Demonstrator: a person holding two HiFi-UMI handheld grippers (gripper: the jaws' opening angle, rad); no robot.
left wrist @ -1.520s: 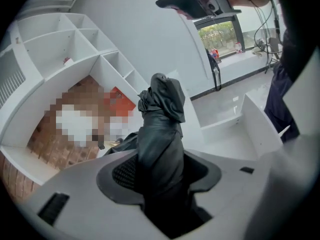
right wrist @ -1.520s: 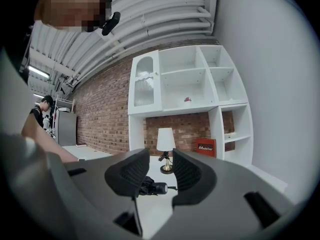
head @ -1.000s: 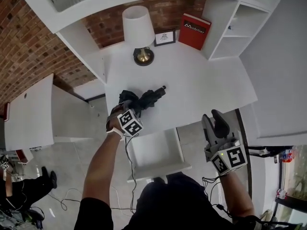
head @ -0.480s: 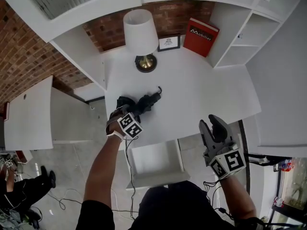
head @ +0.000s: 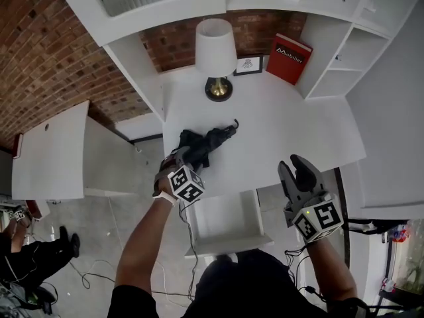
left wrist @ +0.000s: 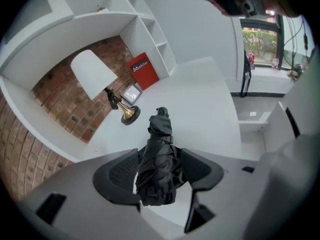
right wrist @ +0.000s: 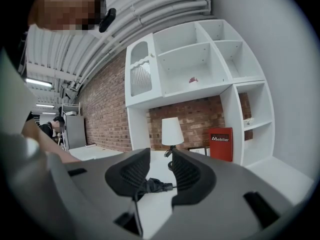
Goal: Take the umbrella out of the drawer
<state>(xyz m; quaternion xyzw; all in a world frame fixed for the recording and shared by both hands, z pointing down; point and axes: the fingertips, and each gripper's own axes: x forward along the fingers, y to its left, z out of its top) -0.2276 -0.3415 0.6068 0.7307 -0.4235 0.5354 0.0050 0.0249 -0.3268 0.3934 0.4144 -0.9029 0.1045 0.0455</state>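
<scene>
As the left tongs (head: 179, 159) are opening around the folded umbrella (head: 211, 140) on the surface (head: 285, 121), back straight off without snagging fabric; right tongs (head: 295, 167) spread, empty.

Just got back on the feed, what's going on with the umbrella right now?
The folded black umbrella lies on the white desk top, out of the open white drawer below the desk's front edge. The left gripper has the umbrella's near end between its jaws, and they are opening, apparently letting go. The right gripper hovers off to the right, jaws apart with nothing between them.
</scene>
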